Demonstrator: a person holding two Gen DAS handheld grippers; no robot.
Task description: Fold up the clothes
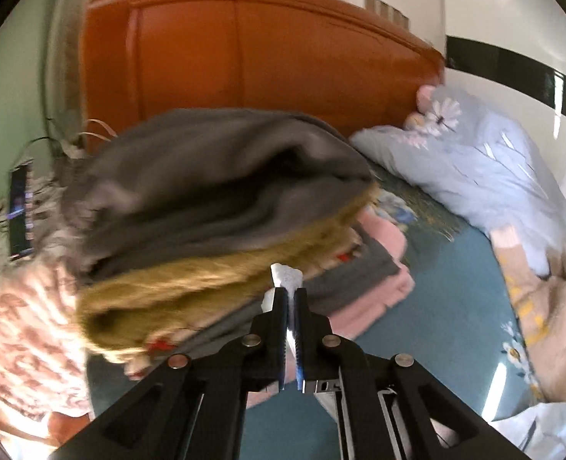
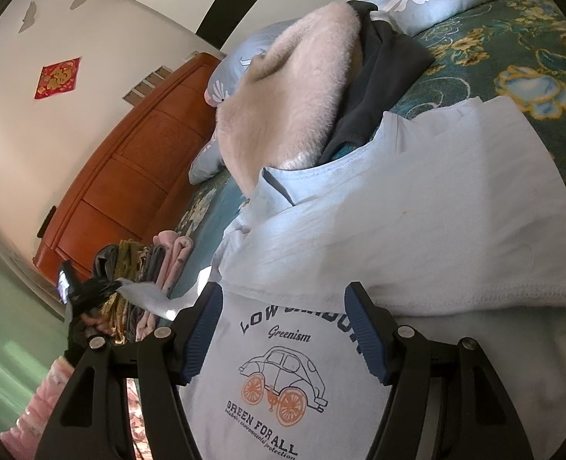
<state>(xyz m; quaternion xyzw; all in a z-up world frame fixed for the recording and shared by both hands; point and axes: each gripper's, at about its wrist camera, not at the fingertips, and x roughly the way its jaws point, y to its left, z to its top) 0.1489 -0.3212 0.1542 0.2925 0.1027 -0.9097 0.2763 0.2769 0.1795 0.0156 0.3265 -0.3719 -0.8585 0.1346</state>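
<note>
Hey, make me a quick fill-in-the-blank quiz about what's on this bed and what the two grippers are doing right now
1. The right gripper is ____, hovering above the T-shirt.
2. The left gripper is shut on a bit of ____ cloth.
3. The drawing printed on the T-shirt shows a ____.
4. The top garment on the folded stack is ____ in colour.

Missing words: open; white; car; grey
</note>
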